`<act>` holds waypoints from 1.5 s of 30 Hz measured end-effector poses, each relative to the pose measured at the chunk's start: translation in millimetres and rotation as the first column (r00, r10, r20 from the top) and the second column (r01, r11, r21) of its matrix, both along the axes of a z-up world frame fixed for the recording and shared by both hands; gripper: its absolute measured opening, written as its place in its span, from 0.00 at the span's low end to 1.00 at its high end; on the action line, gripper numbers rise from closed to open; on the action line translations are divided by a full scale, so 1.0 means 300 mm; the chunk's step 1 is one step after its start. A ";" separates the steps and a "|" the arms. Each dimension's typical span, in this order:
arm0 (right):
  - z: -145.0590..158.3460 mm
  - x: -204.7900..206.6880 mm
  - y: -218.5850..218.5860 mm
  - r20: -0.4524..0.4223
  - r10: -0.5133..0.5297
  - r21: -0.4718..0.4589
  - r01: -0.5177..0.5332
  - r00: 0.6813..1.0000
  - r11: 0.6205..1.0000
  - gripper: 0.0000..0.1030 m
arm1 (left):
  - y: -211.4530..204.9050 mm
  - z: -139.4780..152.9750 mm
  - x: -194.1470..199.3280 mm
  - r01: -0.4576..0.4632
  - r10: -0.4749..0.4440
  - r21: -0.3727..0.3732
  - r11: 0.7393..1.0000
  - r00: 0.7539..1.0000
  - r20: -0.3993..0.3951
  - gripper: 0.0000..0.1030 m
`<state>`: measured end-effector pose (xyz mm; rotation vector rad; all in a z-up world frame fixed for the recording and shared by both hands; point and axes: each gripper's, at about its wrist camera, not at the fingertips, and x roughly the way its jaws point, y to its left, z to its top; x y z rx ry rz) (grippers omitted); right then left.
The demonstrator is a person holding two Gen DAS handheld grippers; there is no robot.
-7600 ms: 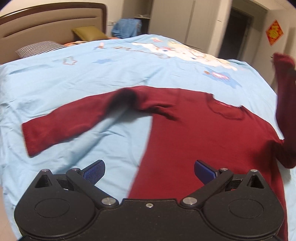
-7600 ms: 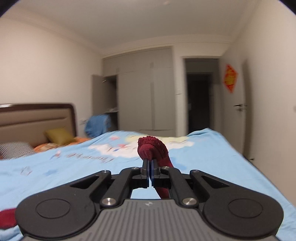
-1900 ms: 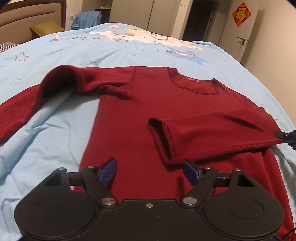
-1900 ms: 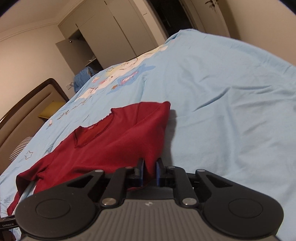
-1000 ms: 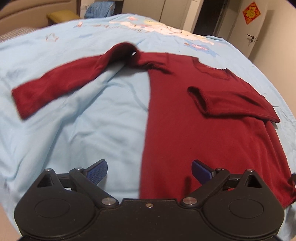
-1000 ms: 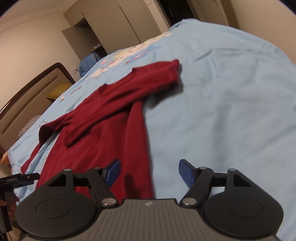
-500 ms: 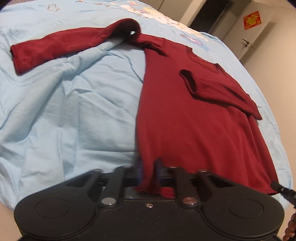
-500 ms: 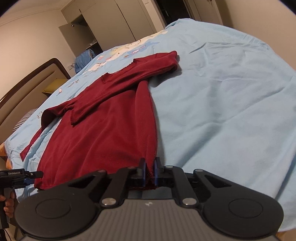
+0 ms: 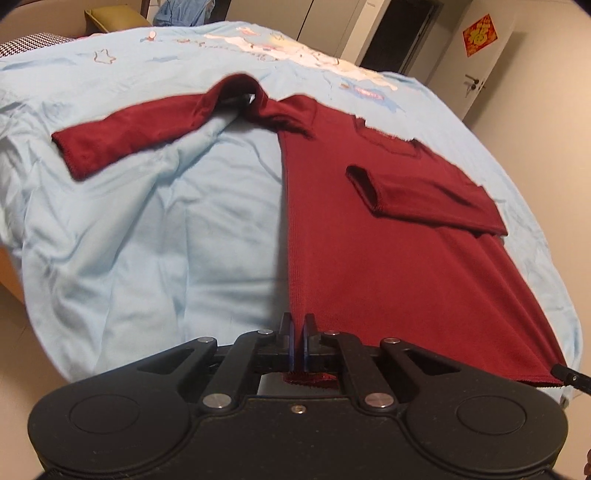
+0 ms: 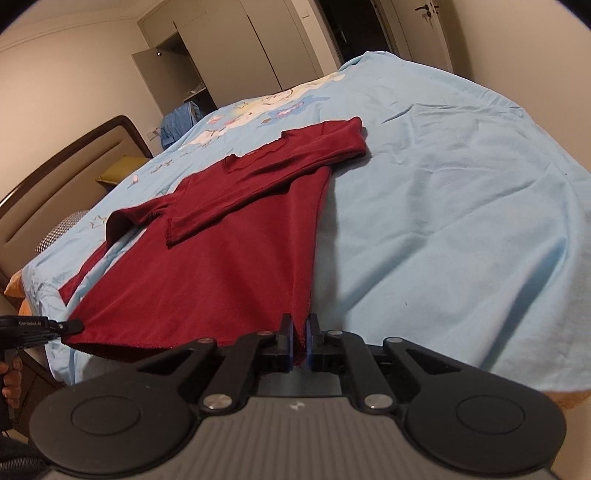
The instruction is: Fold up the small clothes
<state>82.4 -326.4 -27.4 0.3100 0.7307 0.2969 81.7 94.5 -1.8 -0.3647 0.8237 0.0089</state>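
A red sweater [image 9: 388,251] lies mid-frame on a blue bed [image 9: 147,240]; left gripper [image 9: 297,345] and right gripper [image 10: 302,345] each pinch a hem corner; uneven lifting could spill the folded sleeve [image 9: 424,203].

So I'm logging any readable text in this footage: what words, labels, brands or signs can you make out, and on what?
"GenRobot.AI": white print on the black left gripper, seen at the left edge of the right wrist view.
One gold character, too blurred to read: red diamond paper sign on the door.
Blurred writing, unreadable: cartoon print on the light blue bedsheet.
Neck label, unreadable: dark red long-sleeved sweater.
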 end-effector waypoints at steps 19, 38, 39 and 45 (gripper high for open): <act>-0.085 0.002 0.021 -0.043 -0.024 -0.052 0.022 0.999 0.998 0.24 | 0.094 -0.058 0.031 -0.136 0.135 -0.063 0.989 0.991 -0.021 0.70; -0.029 0.100 0.106 0.046 -0.020 -0.049 0.022 0.999 0.999 0.92 | 0.566 -0.022 0.243 -0.506 0.577 -0.384 0.772 0.812 0.090 0.89; -0.028 0.103 0.112 0.046 -0.017 -0.052 0.020 0.999 0.998 0.92 | 0.579 -0.032 0.255 -0.521 0.599 -0.416 0.746 0.797 0.076 0.88; -0.029 0.113 0.129 0.037 -0.022 -0.051 0.024 0.999 0.998 0.93 | 0.580 -0.081 0.310 -0.613 0.735 -0.529 0.587 0.677 0.029 0.81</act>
